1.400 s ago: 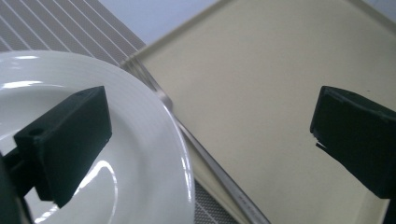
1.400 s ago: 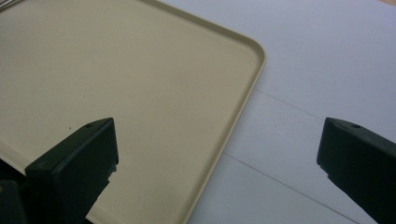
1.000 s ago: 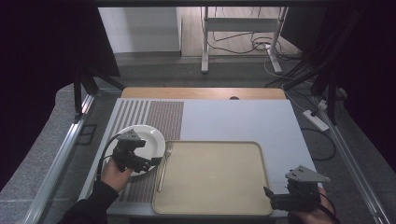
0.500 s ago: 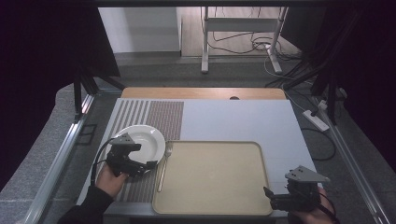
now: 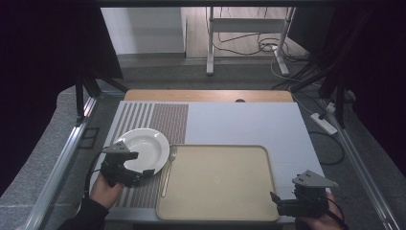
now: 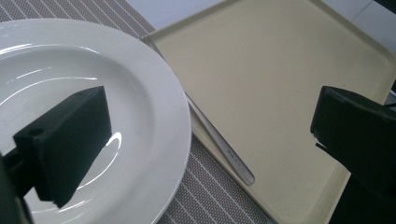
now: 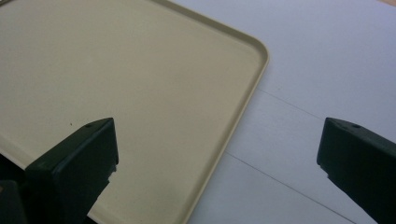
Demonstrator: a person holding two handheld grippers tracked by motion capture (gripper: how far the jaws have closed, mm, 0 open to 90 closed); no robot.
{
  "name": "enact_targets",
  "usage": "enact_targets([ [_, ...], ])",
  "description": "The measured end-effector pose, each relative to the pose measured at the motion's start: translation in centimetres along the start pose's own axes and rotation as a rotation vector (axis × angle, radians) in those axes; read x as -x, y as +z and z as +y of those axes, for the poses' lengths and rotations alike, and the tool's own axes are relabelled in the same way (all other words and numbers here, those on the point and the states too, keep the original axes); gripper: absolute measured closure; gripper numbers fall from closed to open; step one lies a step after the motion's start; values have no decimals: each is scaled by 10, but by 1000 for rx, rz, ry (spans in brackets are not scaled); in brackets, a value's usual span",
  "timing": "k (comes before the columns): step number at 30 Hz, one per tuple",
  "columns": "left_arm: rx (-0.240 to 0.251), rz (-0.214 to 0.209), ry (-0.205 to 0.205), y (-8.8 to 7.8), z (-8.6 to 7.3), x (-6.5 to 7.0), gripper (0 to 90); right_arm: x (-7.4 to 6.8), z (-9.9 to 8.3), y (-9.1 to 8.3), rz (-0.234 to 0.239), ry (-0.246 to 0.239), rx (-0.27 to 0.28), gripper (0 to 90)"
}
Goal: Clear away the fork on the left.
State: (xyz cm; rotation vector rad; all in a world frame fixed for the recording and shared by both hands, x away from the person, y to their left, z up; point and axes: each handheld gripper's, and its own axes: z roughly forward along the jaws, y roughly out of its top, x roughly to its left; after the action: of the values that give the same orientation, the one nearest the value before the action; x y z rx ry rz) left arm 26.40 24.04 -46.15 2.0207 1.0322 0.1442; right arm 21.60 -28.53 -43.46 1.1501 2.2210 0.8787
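Two grippers | left gripper (image 6: 205, 154) spread wide over plate (image 6: 140, 93) rim | right gripper (image 7: 219, 168) spread wide, holding nothing, over tray (image 7: 140, 84) corner

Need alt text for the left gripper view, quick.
The left gripper's open jaws straddle the rim of a white plate on a striped mat. A fork handle lies between the plate and a bare beige tray.

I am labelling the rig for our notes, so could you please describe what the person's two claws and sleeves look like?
Both are black handheld devices. The left claw and the right claw each carry a grey three-cornered plate on top. A thin black cable loops from the left one. In the gripper views the jaws are blocky, matt black wedges with a small hole near the tip. A dark sleeve covers the left forearm.
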Motion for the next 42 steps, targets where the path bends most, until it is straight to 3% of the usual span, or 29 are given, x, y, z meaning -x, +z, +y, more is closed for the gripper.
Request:
enact_targets([
  [42,23,23,-86,-50,-52,3,0,-1,0,1,-1,-7,-11,0],
])
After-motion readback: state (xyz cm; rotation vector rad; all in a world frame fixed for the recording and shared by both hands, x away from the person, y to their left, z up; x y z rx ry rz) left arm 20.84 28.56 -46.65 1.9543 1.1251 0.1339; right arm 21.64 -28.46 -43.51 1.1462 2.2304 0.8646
